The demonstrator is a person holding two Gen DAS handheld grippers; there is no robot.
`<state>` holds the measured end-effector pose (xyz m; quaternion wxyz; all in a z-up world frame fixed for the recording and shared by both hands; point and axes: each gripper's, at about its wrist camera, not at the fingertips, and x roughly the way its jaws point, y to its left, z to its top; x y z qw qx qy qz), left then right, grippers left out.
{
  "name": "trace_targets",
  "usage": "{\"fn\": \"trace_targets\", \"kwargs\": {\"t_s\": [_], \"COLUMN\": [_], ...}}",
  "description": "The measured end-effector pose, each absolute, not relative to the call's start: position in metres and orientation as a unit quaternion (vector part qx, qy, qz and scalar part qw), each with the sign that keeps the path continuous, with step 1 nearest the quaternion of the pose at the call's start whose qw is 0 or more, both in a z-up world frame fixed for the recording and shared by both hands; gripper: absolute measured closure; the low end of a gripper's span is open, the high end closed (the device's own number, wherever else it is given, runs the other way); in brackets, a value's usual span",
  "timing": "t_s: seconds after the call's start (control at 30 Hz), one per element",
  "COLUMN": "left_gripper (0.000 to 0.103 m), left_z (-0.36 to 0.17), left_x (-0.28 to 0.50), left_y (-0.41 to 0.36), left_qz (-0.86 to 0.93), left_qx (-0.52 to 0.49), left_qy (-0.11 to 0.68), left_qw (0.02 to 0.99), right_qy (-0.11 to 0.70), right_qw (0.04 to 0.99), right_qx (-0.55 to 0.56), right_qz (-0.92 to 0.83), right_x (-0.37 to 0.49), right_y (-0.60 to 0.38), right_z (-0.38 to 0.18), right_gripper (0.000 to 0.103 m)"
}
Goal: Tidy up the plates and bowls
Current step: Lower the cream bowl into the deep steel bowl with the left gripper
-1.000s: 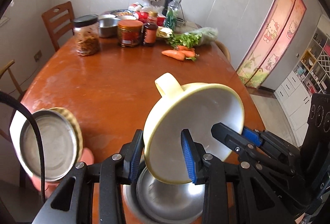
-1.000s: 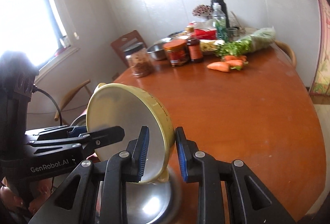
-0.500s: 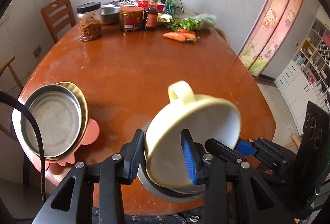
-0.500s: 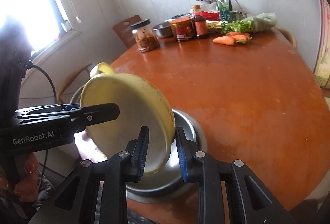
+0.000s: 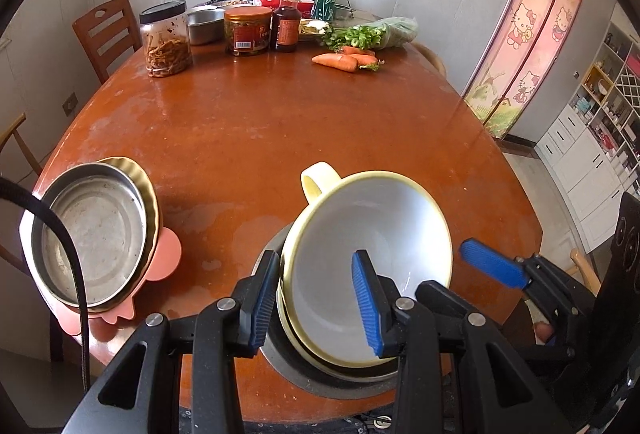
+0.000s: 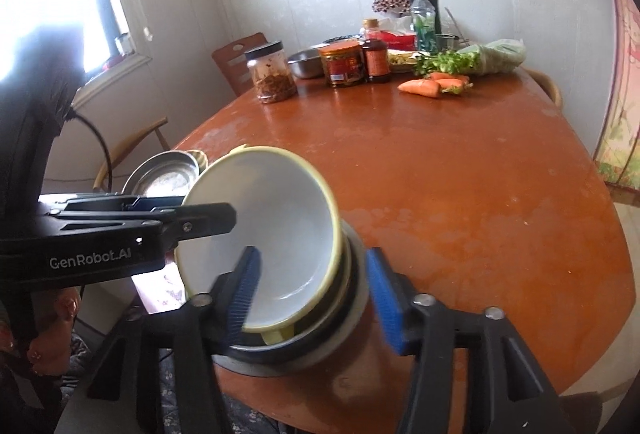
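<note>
Two grippers meet over one stack at the near edge of the table (image 5: 280, 122), and the coming move turns on how the top bowl sits in that stack.

Largest first: the round wooden table carries jars, bottles and carrots (image 5: 344, 60) at its far side, well apart from the work. At its near left edge sits a second pile, a steel dish (image 5: 92, 230) nested on a yellow plate and a pink tray.

Next down is the steel bowl (image 5: 276, 346) at the near edge, directly below both grippers. Inside it rests the yellow bowl (image 5: 372, 234), white within, tilted so its mouth faces up and toward the cameras, its handle (image 5: 318, 178) pointing away across the table. A second yellow rim seems to lie just under it, though I cannot be sure.

The left gripper (image 5: 316, 306) is clamped on the yellow bowl's near left wall, one pad outside, one inside. The right gripper (image 6: 312, 302) straddles the bowl's right rim, but its jaws are opening and the pads stand clear of it.

Judging from this, the bowl is nearly seated and the left hand alone holds it. Letting go should settle it level; the tilt toward the table's near edge is the risk.
</note>
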<state>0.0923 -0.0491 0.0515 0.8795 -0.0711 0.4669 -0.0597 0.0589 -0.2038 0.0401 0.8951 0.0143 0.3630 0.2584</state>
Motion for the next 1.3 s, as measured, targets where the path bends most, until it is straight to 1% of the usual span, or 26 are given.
{"fn": "trace_targets", "kwargs": {"t_s": [0.03,0.13,0.27,0.4,0.8,0.9,1.0,1.2,1.3], "left_gripper": [0.065,0.063,0.059,0.052,0.046,0.042,0.037,0.036,0.033], "left_z": [0.052,0.053,0.059,0.063,0.059,0.061,0.059,0.049,0.044], "left_x": [0.091,0.087,0.078,0.07,0.056,0.052,0.048,0.049,0.05], "left_y": [-0.049,-0.048,-0.049,-0.046,-0.029,-0.024,-0.018,-0.017,-0.016], "left_qz": [-0.059,-0.054,-0.047,-0.046,-0.038,-0.037,-0.042,-0.059,-0.058], "left_qx": [-0.07,-0.059,-0.039,-0.038,-0.059,-0.067,-0.077,-0.09,-0.098], "left_qy": [0.465,0.456,0.439,0.429,0.43,0.425,0.426,0.439,0.445], "left_qw": [0.881,0.886,0.897,0.901,0.9,0.902,0.901,0.892,0.888], "right_qy": [0.362,0.359,0.354,0.351,0.367,0.367,0.369,0.381,0.385], "right_qw": [0.896,0.9,0.904,0.907,0.9,0.901,0.9,0.893,0.893], "right_qx": [0.018,0.029,0.045,0.051,0.06,0.06,0.057,0.063,0.058], "right_qz": [0.257,0.244,0.235,0.228,0.226,0.224,0.225,0.23,0.226], "right_x": [0.059,0.062,0.063,0.061,0.058,0.056,0.055,0.055,0.055], "right_y": [-0.206,-0.213,-0.222,-0.224,-0.222,-0.222,-0.221,-0.218,-0.215], "right_z": [0.041,0.043,0.046,0.049,0.043,0.044,0.044,0.039,0.036], "right_gripper": [0.035,0.03,0.029,0.026,0.025,0.024,0.024,0.024,0.024]}}
